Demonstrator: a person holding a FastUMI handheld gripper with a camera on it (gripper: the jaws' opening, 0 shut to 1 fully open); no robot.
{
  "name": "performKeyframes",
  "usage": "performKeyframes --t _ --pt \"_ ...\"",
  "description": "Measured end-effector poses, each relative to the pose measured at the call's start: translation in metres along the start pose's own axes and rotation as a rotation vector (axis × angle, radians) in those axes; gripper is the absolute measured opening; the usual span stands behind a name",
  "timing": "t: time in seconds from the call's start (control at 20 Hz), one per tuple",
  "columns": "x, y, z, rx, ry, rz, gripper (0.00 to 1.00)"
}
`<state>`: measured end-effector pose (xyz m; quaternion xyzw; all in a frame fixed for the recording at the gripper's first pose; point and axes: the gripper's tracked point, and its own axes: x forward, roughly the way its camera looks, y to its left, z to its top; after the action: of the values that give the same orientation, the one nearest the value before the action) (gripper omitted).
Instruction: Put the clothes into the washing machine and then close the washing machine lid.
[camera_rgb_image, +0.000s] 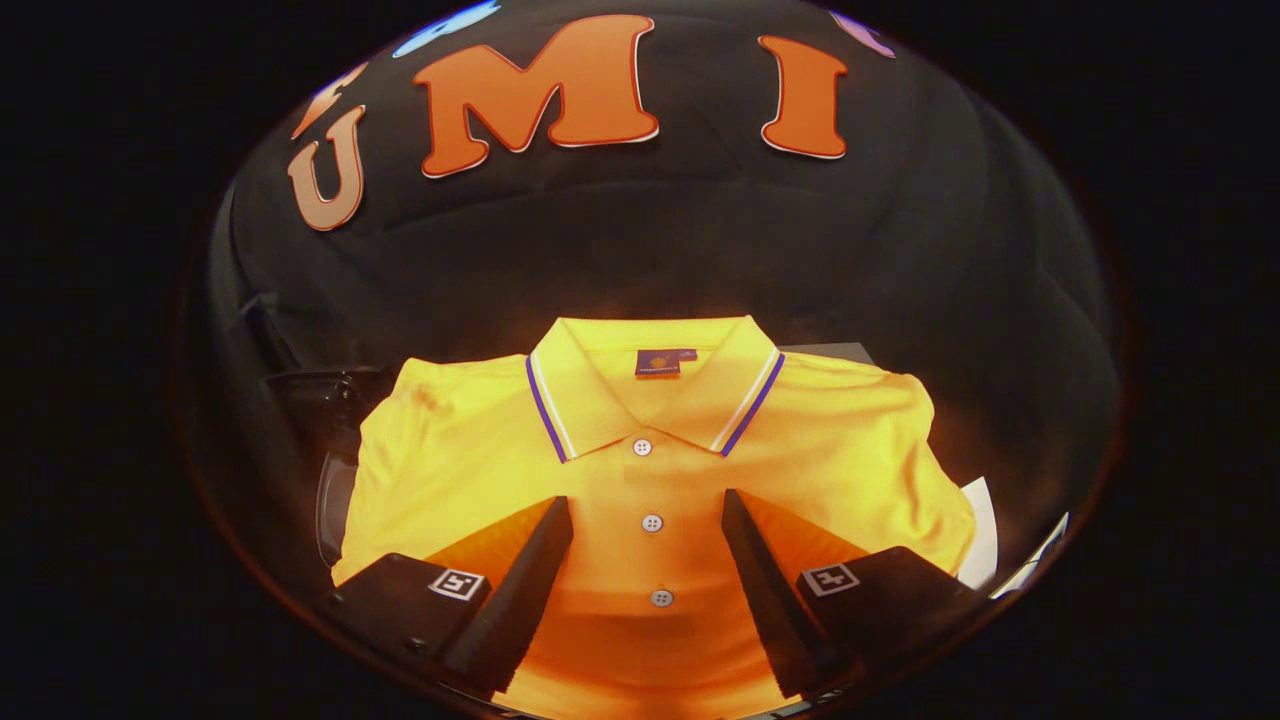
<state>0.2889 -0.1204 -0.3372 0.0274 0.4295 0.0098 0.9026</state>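
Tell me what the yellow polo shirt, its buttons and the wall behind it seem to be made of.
Yellow polo shirt: looks like a soft knit fabric, matte with a slight sheen, creasing at the sleeves. Buttons: likely plastic, pale, smooth, with holes. Wall: black cloth, matte, with shallow folds. The gripper hangs open, its fingers over the shirt's button placket.

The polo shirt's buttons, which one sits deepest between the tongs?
The lowest button on the yellow polo shirt, deep between the open tongs. The middle button lies level with the fingertips; the top button lies beyond them, under the collar.
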Motion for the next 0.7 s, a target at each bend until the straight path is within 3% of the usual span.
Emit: performKeyframes --t 0.15,0.25,0.45,0.55,0.6,0.7 --pt "0.001 0.006 0.001 -0.037 0.041 0.024 0.97" --pt "0.001 0.011 0.000 -0.062 0.073 0.051 0.83" --pt "0.002 0.011 0.001 -0.040 0.105 0.057 0.46" --pt "0.000 0.015 0.003 -0.007 0.113 0.066 0.46" --pt "0.000 0.018 0.004 0.016 0.106 0.064 0.27" --pt "0.000 0.016 0.001 0.018 0.106 0.067 0.23"
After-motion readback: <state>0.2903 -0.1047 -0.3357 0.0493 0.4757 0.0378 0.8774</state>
